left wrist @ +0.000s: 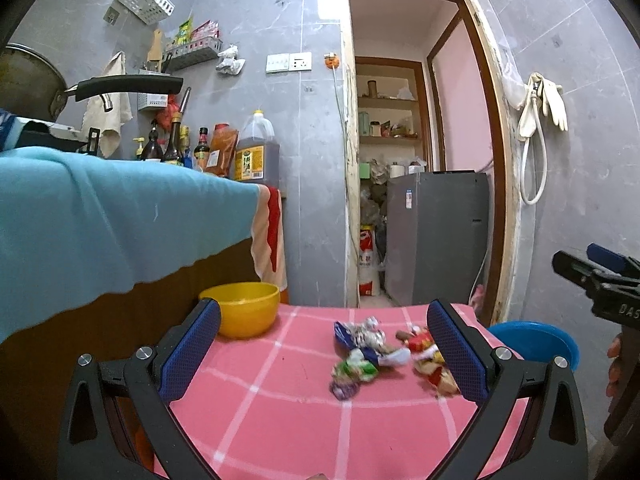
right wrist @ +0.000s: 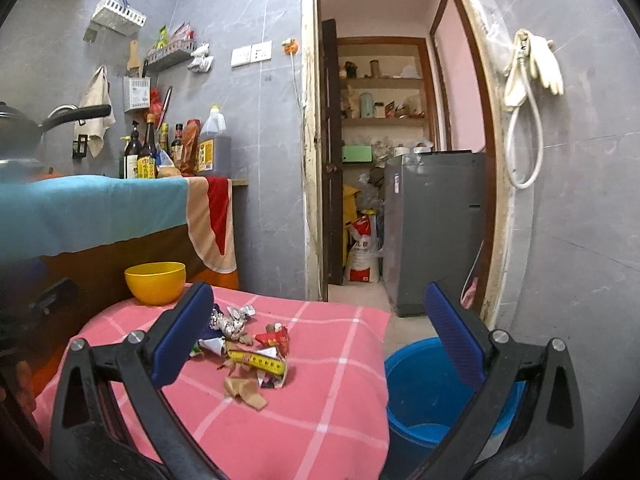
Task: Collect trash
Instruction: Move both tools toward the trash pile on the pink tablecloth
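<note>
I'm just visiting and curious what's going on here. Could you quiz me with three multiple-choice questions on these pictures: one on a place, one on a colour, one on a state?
1. Where is the trash?
A in the bowl
B on the pink cloth
C in the bucket

2. What colour is the bowl?
A yellow
B green
C white

3. How are the two grippers?
A both shut on trash
B one open
C both open

Key: 1 B, wrappers lie on the pink cloth. 2 A, plainly yellow. 3 C, left gripper and right gripper are spread wide and hold nothing.
</note>
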{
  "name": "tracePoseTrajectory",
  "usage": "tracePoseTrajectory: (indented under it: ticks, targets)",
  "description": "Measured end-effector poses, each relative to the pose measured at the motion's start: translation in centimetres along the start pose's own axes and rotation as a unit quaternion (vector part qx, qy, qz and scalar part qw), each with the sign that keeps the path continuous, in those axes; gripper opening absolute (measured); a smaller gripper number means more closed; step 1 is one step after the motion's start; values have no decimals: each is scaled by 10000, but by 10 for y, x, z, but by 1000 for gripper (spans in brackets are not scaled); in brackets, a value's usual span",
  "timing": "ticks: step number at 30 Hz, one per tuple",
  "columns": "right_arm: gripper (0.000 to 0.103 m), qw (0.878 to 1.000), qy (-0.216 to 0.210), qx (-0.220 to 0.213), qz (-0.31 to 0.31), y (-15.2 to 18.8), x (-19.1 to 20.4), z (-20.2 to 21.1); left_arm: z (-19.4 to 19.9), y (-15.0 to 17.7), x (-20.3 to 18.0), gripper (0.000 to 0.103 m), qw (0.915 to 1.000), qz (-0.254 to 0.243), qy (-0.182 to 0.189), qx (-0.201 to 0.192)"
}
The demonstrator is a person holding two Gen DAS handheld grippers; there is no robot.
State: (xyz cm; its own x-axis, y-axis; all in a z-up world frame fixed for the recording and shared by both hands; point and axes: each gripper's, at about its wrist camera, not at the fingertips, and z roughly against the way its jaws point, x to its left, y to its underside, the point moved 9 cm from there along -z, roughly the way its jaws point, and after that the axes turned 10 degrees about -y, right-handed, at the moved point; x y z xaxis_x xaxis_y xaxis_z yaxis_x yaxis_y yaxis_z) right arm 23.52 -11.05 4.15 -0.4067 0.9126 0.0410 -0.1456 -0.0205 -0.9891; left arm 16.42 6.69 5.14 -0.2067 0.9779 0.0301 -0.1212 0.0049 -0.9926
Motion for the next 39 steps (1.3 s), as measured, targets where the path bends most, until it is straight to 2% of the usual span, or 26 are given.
tracePoseTrajectory:
  ticks: [3, 7, 13, 18, 22, 27, 33, 35, 39]
  targets:
    - [103, 9999, -79, 118, 55, 3, 1, -20, -15, 0, -1, 101, 10000, -60, 17, 43]
    - [103, 9993, -199, 317, -22, 15, 0, -40, -37, 13, -5, 101, 9993, -169, 74, 318]
    - [103, 9954, -380, 856, -191, 45, -2, -66, -75, 43, -7, 101, 9934, -220, 146, 1120]
    - [103, 9909, -480, 1256, -111, 65, 2, -76, -97, 70, -15, 101, 9830, -420, 264, 1770]
    - [103, 9851, -581, 1615, -112, 82, 4, -84, -111, 95, -20, 101, 9709, -530, 397, 2301]
    - [101, 9757, -637, 2094, -124, 106, 5, -95, -125, 118, -21, 87, 9542, -474, 511, 2910]
    - [83, 9627, -964, 2513, -285, 125, 16, -104, -138, 136, -22, 69, 9338, -300, 714, 3493]
    - [76, 9592, -1075, 2594, -315, 130, 21, -106, -140, 138, -23, 66, 9324, -312, 732, 3526]
    - [71, 9545, -1289, 2662, -379, 133, 31, -109, -141, 135, -28, 58, 9323, -338, 849, 3500]
